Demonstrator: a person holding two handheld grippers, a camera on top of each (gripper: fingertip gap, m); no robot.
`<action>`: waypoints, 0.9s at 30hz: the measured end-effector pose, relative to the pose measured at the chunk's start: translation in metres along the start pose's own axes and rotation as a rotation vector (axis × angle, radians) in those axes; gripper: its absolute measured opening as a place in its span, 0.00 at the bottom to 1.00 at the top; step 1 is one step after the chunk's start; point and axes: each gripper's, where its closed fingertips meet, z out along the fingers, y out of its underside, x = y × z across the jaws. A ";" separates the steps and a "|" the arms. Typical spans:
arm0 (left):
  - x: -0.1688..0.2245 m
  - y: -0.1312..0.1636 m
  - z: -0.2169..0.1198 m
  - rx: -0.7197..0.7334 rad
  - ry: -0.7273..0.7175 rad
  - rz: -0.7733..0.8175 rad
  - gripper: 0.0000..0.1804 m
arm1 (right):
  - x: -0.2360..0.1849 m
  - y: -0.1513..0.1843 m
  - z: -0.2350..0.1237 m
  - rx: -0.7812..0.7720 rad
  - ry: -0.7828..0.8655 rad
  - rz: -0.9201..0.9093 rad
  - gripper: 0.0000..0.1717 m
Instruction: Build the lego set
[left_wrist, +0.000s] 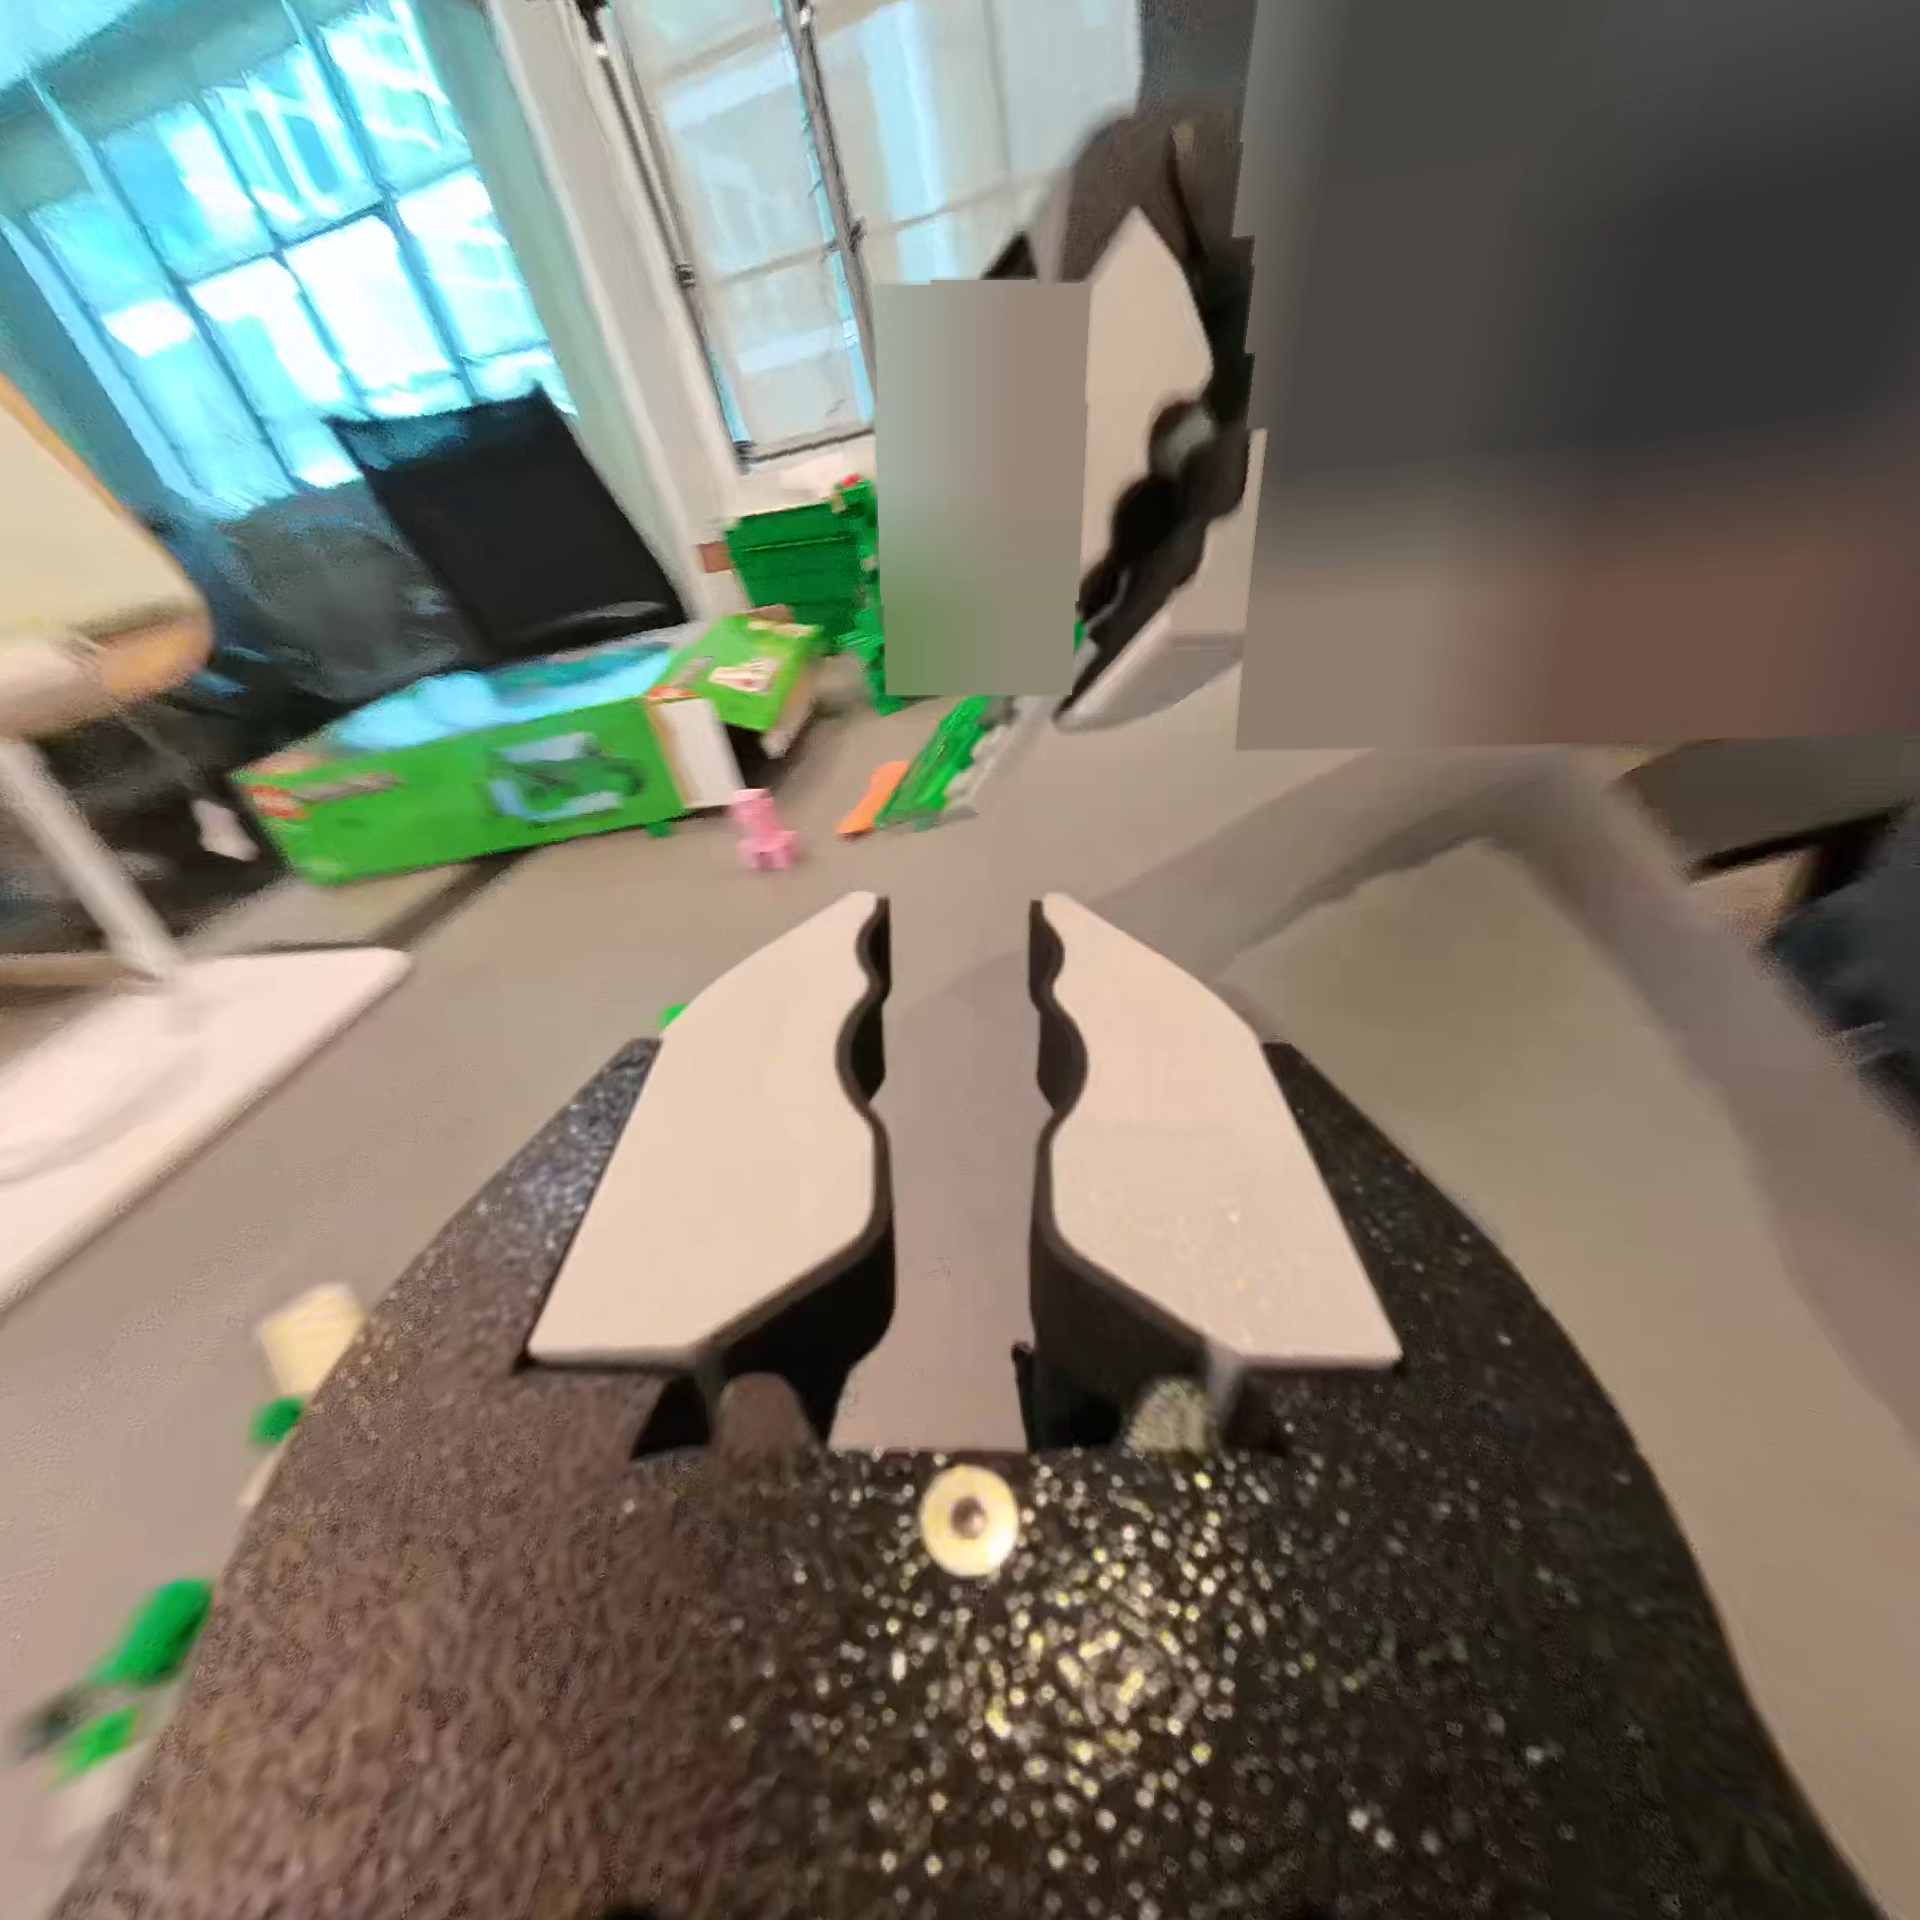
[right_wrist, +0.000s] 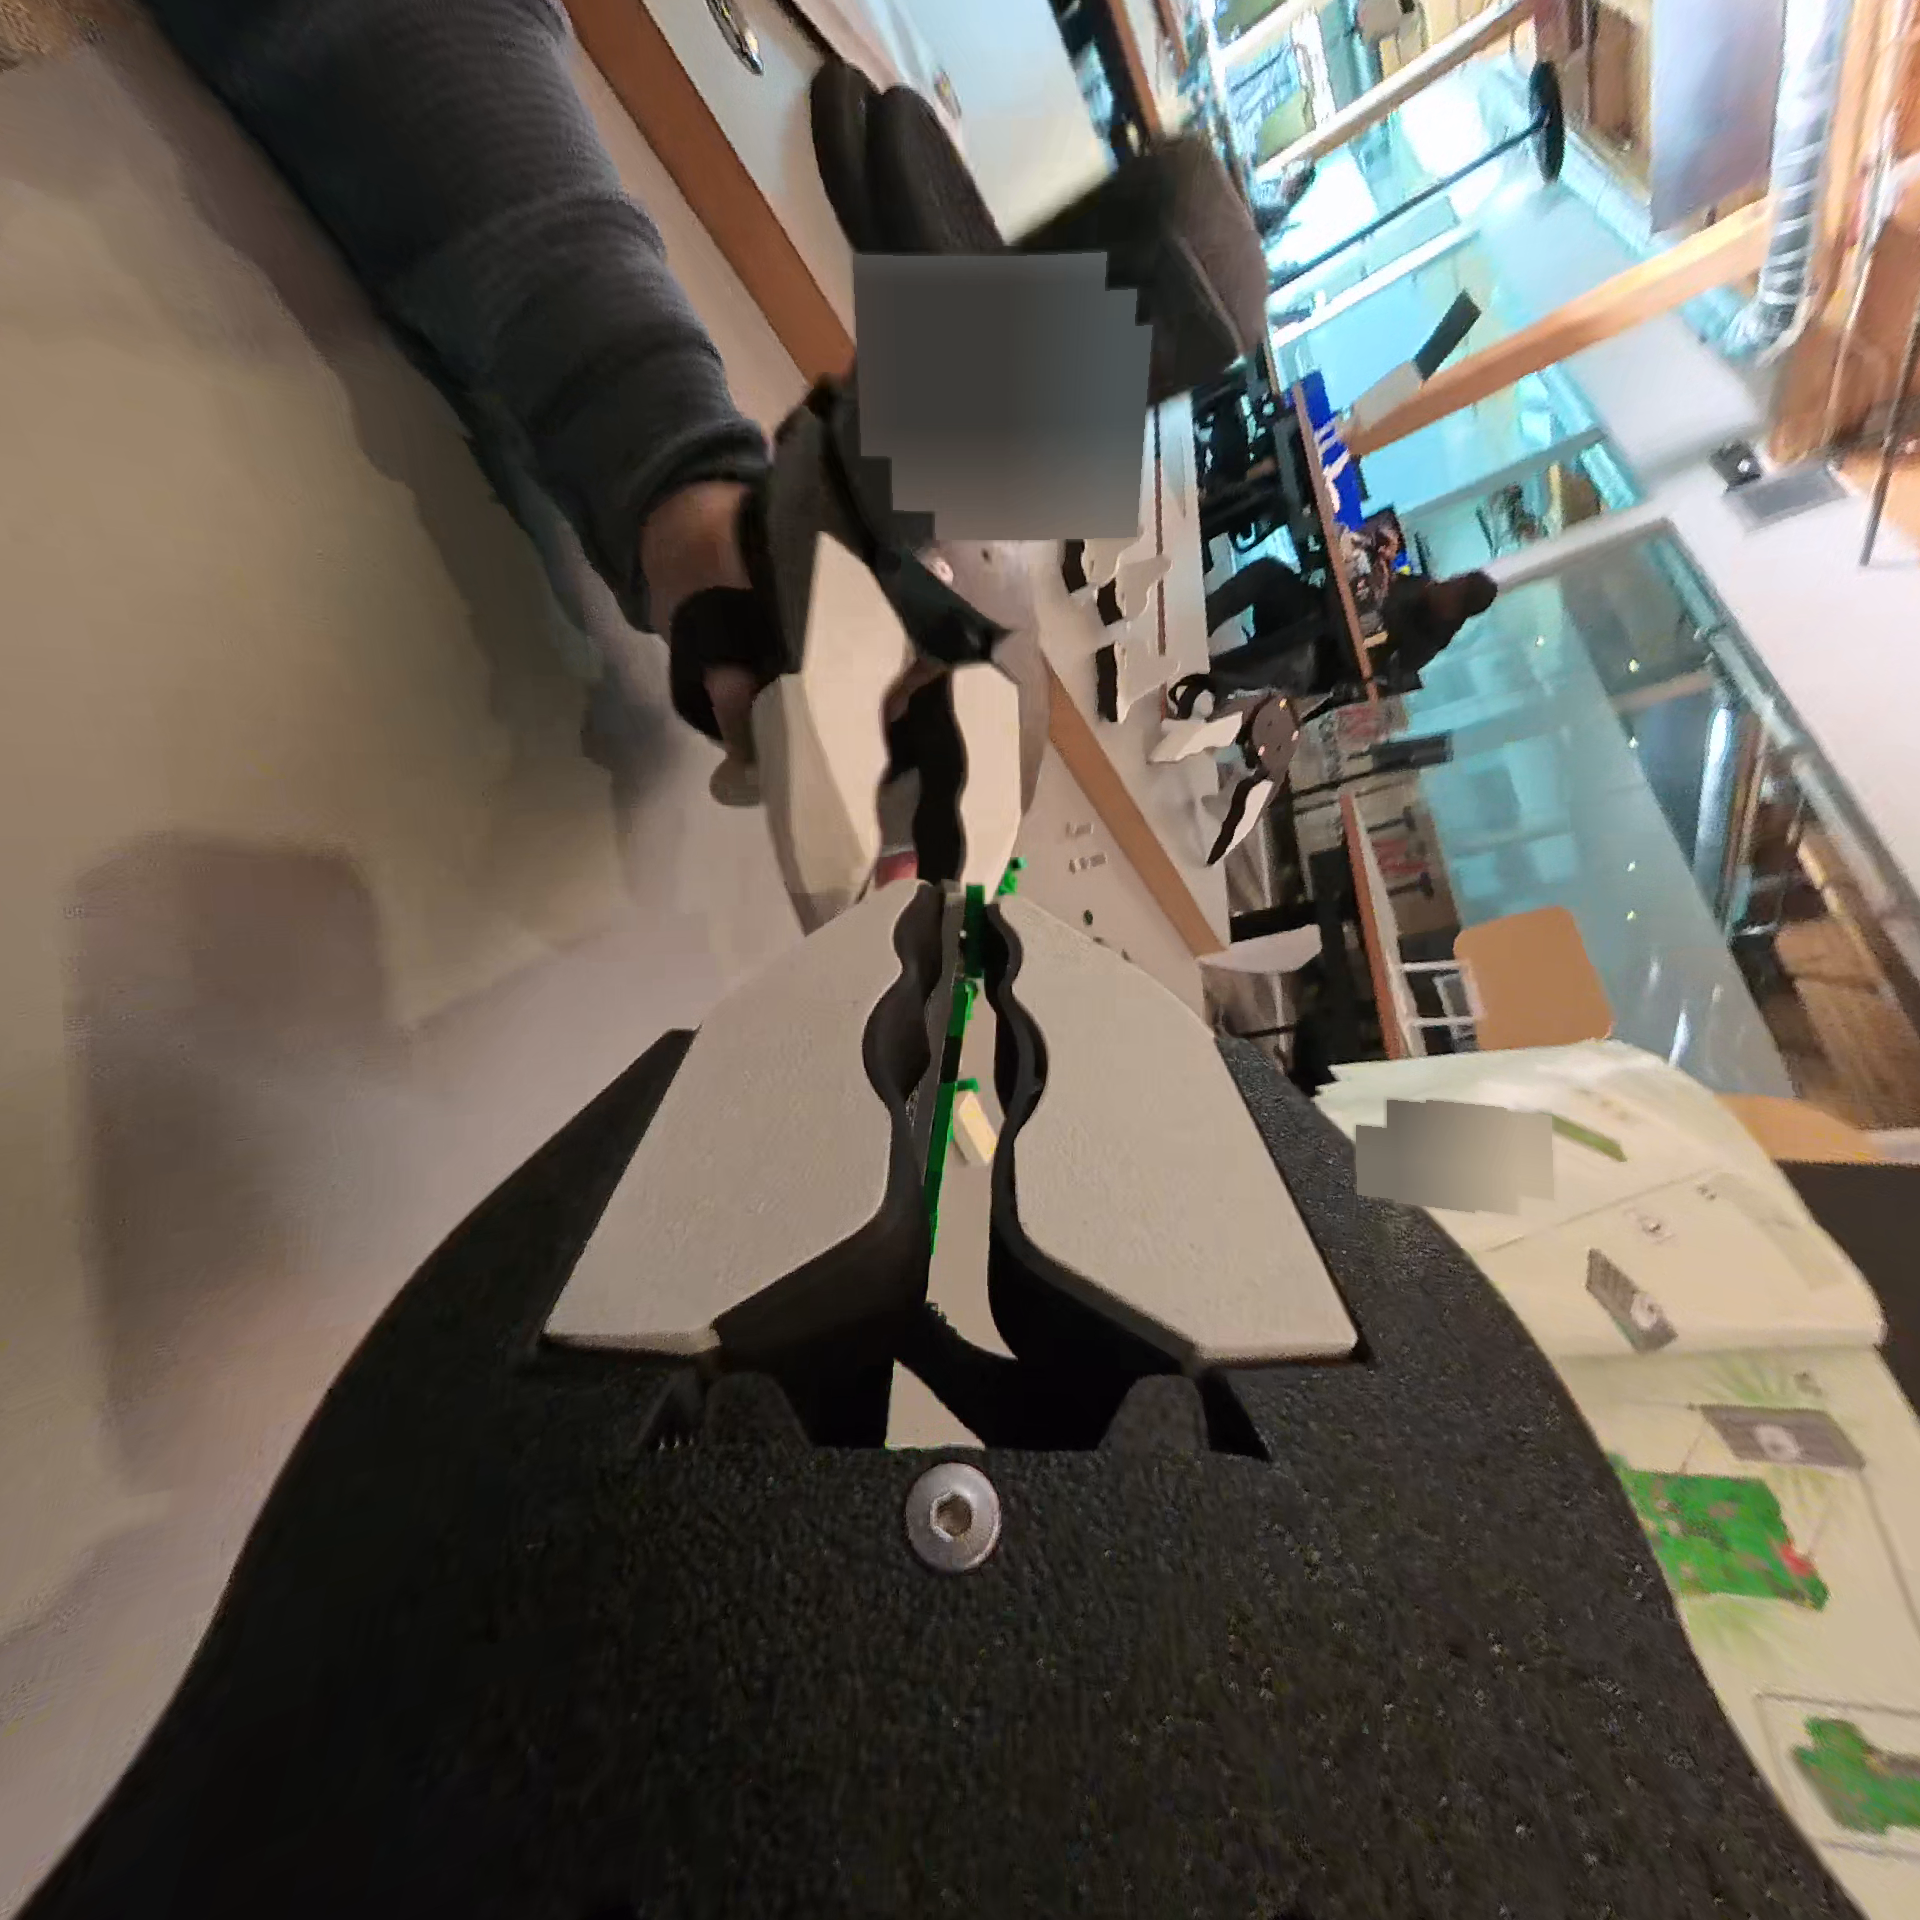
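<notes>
The left gripper (left_wrist: 960, 909) has its jaws parted, with only the bare grey desk (left_wrist: 582, 1039) showing through the gap. It hovers over the middle of the desk, which is blurred by motion.

The right gripper (right_wrist: 961, 904) is clamped on a thin green-and-grey brick plate (right_wrist: 951, 1049) held edge-on; both black pads press against its flat faces. The plate runs the length of the jaws, and small green studs project beyond the fingertips. The right wrist view is rolled steeply sideways. In it the left gripper stands just beyond the right fingertips, near the plate's far end, gripped by a gloved hand (right_wrist: 717, 644) in a grey ribbed sleeve (right_wrist: 499, 281).

Items toward the far edge of the desk, seen from the left wrist view:
- a large green box (left_wrist: 457, 779) lying on its side, left of centre;
- a smaller green box (left_wrist: 743, 670) just behind it;
- a pink brick figure (left_wrist: 764, 831) beside the large box's right end;
- an orange piece (left_wrist: 873, 795) touching a flat green brick assembly (left_wrist: 935, 764);
- a stack of green brick parts (left_wrist: 800, 561) farther back.

Loose green pieces (left_wrist: 145, 1652) lie at the near left of the desk. An open instruction booklet (right_wrist: 1704, 1351) lies at the right side of the right wrist view.
</notes>
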 end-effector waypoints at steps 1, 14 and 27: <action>0.001 -0.003 0.000 0.027 0.048 -0.110 0.11 | 0.001 -0.001 -0.001 0.002 0.002 -0.018 0.04; -0.002 -0.017 0.000 0.253 0.517 -1.225 0.24 | -0.020 -0.018 0.008 -0.016 -0.002 -0.564 0.04; 0.010 -0.011 0.004 0.245 0.680 -1.446 0.03 | -0.039 -0.007 0.022 -0.028 -0.016 -0.761 0.05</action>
